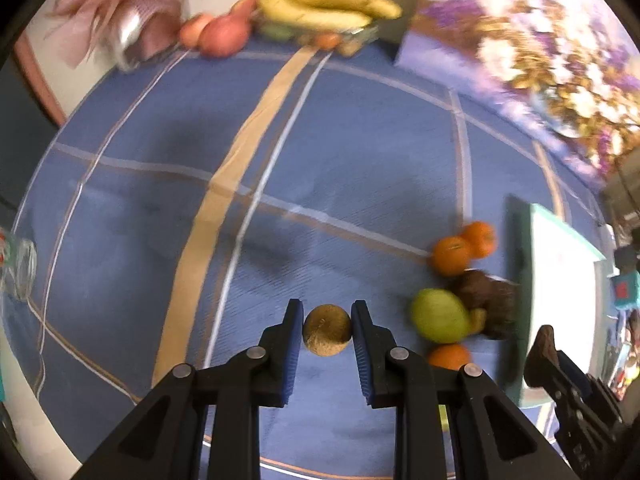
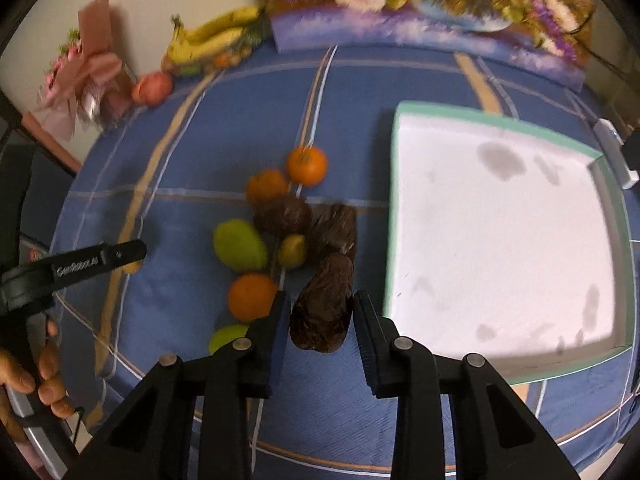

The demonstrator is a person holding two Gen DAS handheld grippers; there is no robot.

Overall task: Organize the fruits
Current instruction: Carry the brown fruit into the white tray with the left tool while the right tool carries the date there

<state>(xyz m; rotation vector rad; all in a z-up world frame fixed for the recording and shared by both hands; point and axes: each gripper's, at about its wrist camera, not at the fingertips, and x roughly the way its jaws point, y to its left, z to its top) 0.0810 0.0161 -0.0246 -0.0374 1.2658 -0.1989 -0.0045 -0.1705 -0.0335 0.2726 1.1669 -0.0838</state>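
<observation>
Blue bench cloth (image 2: pixel 200 152) checked with tan and white stripes; white tray (image 2: pixel 500 240) rimmed mint green; left of tray, orange tangerines (image 2: pixel 306 166), green mango (image 2: pixel 238 244), dark brown fruit (image 2: pixel 322 312); golden-brown round fruit (image 1: pixel 327 330); yellow bananas (image 1: pixel 328 6)

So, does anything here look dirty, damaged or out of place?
Yes. The white floor of the teal-rimmed tray carries several grey stains, mostly toward its far and near edges, so it looks soiled. It holds no fruit yet. The fruits themselves look intact, as far as the blur allows.
</observation>
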